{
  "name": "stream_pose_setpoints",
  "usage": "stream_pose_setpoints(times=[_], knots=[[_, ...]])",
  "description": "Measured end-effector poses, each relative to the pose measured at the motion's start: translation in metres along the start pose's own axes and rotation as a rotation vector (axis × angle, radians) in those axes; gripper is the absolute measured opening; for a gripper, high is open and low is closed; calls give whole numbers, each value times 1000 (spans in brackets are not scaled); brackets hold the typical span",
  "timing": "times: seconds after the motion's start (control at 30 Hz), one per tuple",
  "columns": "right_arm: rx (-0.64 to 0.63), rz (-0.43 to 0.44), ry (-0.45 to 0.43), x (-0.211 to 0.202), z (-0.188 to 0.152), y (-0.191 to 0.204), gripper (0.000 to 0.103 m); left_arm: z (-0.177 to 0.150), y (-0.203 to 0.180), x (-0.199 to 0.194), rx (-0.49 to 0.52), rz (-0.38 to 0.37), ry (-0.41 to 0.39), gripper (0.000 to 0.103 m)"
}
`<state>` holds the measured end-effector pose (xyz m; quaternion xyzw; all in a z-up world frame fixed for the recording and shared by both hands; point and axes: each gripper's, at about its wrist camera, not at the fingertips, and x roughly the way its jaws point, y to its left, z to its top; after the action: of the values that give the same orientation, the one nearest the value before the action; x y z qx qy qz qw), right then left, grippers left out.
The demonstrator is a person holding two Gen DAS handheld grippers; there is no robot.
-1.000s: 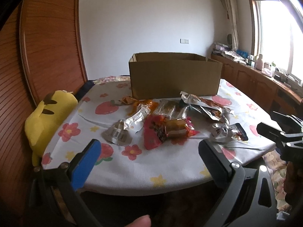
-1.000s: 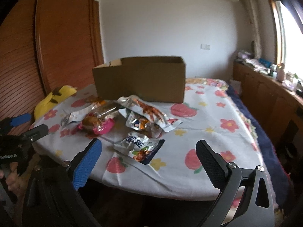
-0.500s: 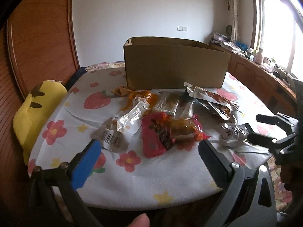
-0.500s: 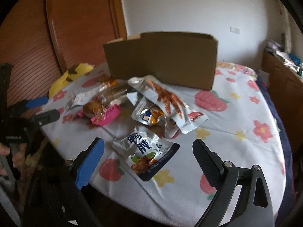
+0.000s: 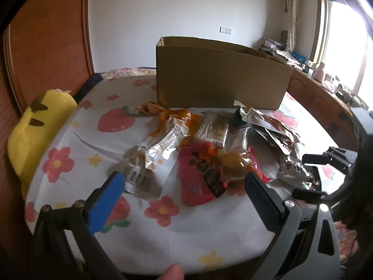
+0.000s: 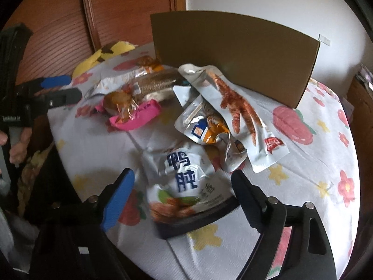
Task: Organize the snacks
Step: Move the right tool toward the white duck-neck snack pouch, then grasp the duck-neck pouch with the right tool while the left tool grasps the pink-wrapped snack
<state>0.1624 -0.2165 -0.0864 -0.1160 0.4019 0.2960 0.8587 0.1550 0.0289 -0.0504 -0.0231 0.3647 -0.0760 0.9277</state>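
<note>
Several snack packets lie in a heap on a flowered tablecloth (image 5: 112, 140) before an open cardboard box (image 5: 221, 79), which also shows in the right wrist view (image 6: 235, 51). My left gripper (image 5: 184, 186) is open, low over a pink packet (image 5: 200, 175) and a silver packet (image 5: 160, 149). My right gripper (image 6: 181, 186) is open, its jaws either side of a white packet with blue characters (image 6: 184, 177). A chicken-feet packet (image 6: 235, 109) lies behind it. The right gripper shows in the left wrist view (image 5: 312, 177) at a silver packet (image 5: 293, 170).
A yellow plush toy (image 5: 32, 128) sits at the table's left edge. A wooden wardrobe (image 6: 93, 16) stands behind it. A sideboard with clutter (image 5: 326, 81) runs under the window on the right. The left gripper shows in the right wrist view (image 6: 58, 88).
Both grippers have moved forward and down toward the snacks. The right gripper now straddles the white packet; the left is closer to the pink one. Both stay open.
</note>
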Motion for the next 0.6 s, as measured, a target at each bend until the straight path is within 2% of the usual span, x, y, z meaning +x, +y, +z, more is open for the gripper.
stream_pose_setpoints(times=[0.07, 0.17, 0.23, 0.6], knots=[[-15, -9, 1, -1, -3, 2, 85, 1, 0, 5, -11, -26, 13, 103], [-16, 2, 1, -4, -4, 5, 78, 4, -2, 13, -17, -54, 32, 103], [-20, 5, -3, -6, -4, 7, 65, 7, -5, 17, -15, -64, 38, 103], [-30, 1, -38, -4, -8, 12, 65, 22, -28, 43, 8, -83, 79, 103]])
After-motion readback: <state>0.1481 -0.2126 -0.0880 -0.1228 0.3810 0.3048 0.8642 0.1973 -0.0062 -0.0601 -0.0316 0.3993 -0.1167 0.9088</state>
